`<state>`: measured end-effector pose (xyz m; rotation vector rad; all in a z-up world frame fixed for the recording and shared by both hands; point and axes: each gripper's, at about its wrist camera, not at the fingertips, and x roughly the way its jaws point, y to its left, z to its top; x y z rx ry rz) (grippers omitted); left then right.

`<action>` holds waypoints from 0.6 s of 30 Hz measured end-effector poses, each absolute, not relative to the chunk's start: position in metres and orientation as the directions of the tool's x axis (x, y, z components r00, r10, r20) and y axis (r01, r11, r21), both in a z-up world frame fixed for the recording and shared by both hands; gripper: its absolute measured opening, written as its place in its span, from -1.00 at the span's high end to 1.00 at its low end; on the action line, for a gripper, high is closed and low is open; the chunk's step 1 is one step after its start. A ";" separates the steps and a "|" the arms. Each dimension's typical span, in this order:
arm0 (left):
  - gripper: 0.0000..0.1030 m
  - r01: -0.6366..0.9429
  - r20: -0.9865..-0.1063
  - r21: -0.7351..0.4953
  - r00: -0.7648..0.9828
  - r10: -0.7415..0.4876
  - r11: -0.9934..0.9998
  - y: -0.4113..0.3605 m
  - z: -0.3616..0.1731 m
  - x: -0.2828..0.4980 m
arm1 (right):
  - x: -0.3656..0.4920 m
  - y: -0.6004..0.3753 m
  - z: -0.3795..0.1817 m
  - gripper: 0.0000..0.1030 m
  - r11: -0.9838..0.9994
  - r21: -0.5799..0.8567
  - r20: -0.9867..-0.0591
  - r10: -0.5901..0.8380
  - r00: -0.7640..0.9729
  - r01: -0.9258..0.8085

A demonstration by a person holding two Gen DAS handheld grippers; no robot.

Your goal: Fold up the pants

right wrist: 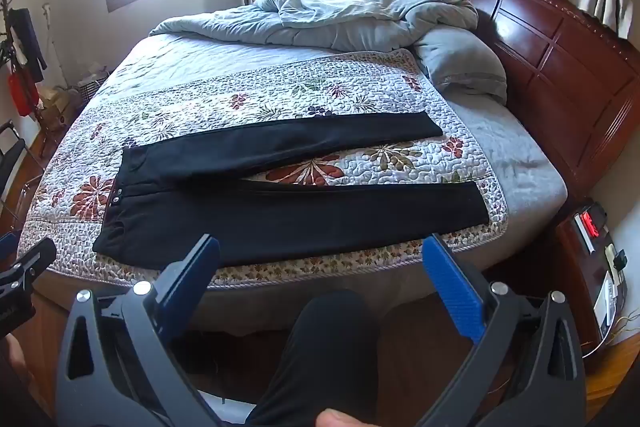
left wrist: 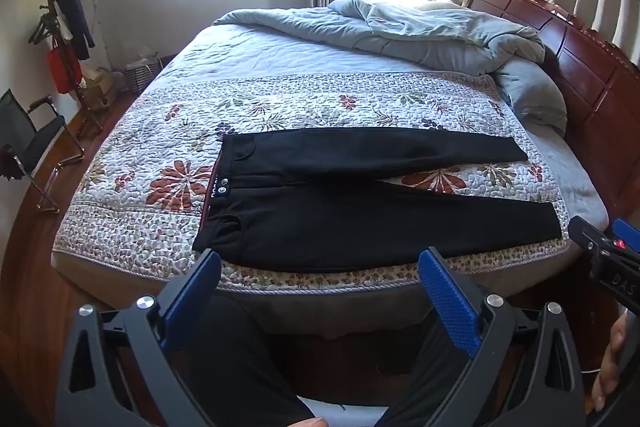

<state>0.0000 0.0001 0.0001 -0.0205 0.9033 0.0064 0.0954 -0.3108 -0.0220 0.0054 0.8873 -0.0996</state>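
Observation:
Black pants lie flat on the floral quilt near the bed's front edge, waistband to the left, both legs spread apart toward the right. They also show in the right wrist view. My left gripper is open and empty, held off the bed's front edge just short of the waist end. My right gripper is open and empty, in front of the near leg. The right gripper's body shows at the right of the left wrist view.
A crumpled grey duvet and pillow lie at the far side. A wooden headboard stands on the right, a nightstand beside it. A chair and coat rack stand left. The person's legs are below the grippers.

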 end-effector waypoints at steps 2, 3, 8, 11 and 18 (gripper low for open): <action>-0.93 -0.015 -0.784 -0.017 0.621 -0.004 1.000 0.001 0.000 0.000 | 0.095 -0.310 -0.022 -0.95 0.996 -0.036 -0.773 -0.083 0.629 0.087; -0.93 -0.015 -0.784 -0.017 0.620 -0.004 1.000 0.001 0.000 0.000 | 0.095 -0.310 -0.022 -0.95 0.996 -0.032 -0.778 -0.080 0.623 0.088; -0.93 -0.015 -0.783 -0.016 0.622 -0.004 1.000 0.002 0.000 -0.001 | 0.095 -0.309 -0.023 -0.95 0.996 -0.032 -0.779 -0.077 0.622 0.084; -0.93 -0.015 -0.782 -0.016 0.623 -0.004 1.000 0.000 -0.001 0.000 | 0.092 -0.309 -0.024 -0.95 0.996 -0.031 -0.777 -0.079 0.625 0.087; -0.93 -0.016 -0.782 -0.013 0.623 0.000 1.000 -0.001 -0.001 0.000 | 0.094 -0.311 -0.022 -0.95 0.996 -0.028 -0.777 -0.076 0.625 0.087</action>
